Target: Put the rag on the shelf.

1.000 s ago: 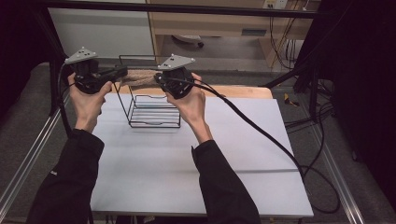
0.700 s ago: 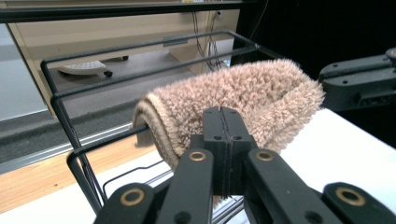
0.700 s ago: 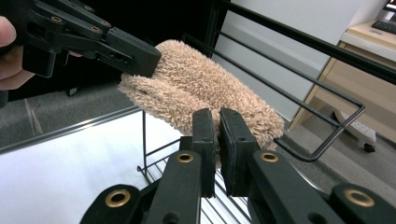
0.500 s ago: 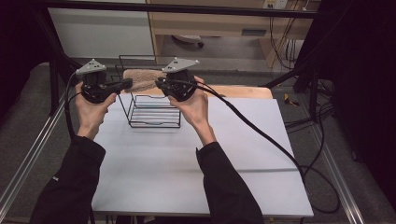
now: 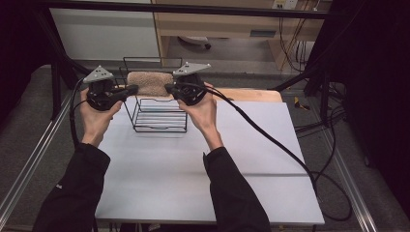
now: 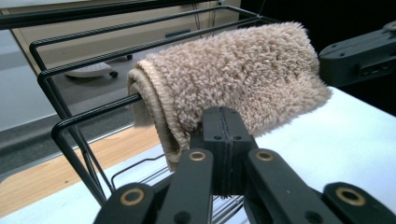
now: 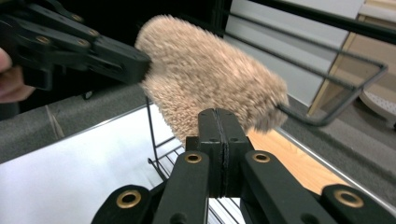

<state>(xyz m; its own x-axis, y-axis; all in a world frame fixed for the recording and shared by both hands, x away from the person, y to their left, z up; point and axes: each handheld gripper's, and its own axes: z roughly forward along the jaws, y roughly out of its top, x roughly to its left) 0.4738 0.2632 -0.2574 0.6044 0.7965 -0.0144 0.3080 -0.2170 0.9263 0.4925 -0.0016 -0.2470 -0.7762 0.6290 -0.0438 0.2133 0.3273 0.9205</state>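
Observation:
A beige terry towel (image 5: 150, 82) (image 6: 233, 79) (image 7: 205, 79) lies rolled over the top bars of a black wire rack (image 5: 159, 126) (image 6: 70, 126) (image 7: 327, 116). My left gripper (image 5: 134, 88) (image 6: 225, 114) is shut, its tip against the towel's left end with no cloth between the pads. My right gripper (image 5: 168, 88) (image 7: 218, 114) is also shut, at the towel's right end. Its jaws have just closed together with nothing between them. Each gripper view shows the other gripper beyond the towel.
The rack stands at the far edge of a white table (image 5: 193, 174), with a wooden strip (image 5: 251, 94) behind it. A thick black cable (image 5: 270, 140) trails from my right gripper across the table's right side. Metal frame rails run along both sides.
My left gripper has moved down and to the right, up to the towel's left end. The right gripper has hardly shifted. The towel stays on the rack.

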